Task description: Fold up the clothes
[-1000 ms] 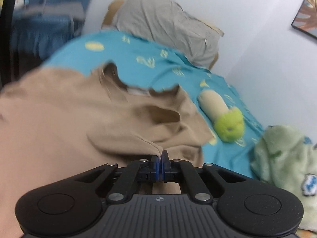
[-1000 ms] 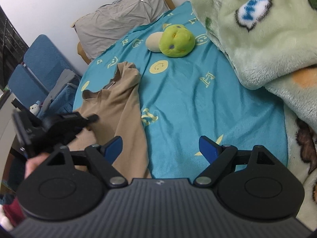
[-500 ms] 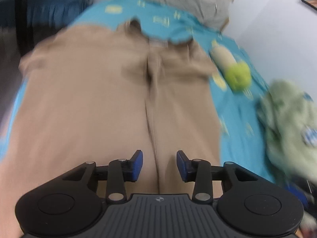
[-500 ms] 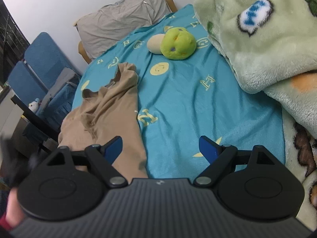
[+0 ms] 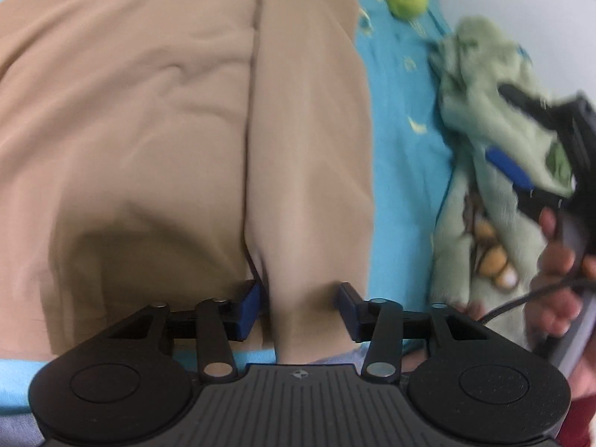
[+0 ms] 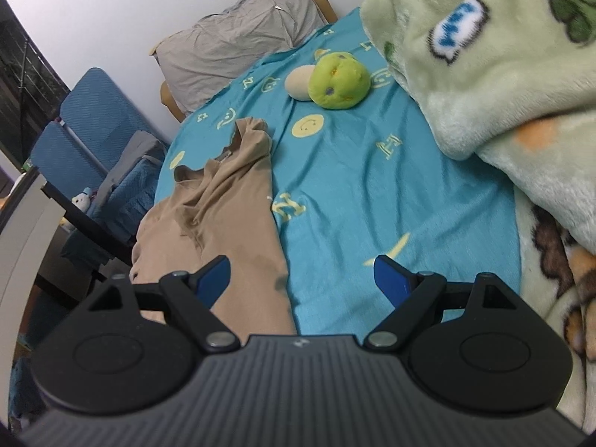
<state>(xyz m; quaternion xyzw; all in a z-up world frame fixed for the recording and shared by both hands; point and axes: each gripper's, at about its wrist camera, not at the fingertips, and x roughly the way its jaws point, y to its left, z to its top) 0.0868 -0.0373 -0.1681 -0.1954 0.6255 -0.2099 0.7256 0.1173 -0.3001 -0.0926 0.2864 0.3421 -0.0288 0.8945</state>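
Observation:
A tan shirt [image 5: 156, 119] lies spread on the teal bedsheet [image 5: 402, 171], with one side strip folded over along a long vertical crease. My left gripper [image 5: 298, 311] is open over the shirt's near hem, its blue pads either side of the folded strip's lower end. In the right wrist view the tan shirt [image 6: 223, 219] lies at the left of the teal bedsheet [image 6: 372, 193]. My right gripper [image 6: 301, 279] is open and empty above the shirt's right edge. It also shows in the left wrist view [image 5: 521, 149], held in a hand.
A green plush blanket [image 6: 484, 56] is heaped on the bed's right side. A green and cream stuffed toy [image 6: 335, 82] lies near the grey pillow [image 6: 238, 48] at the head. Blue chairs [image 6: 82, 130] stand left of the bed.
My left gripper let go of the shirt fabric, opened, and drew back to the near hem. The shirt now lies flat with one side folded over. My right gripper held nearly still.

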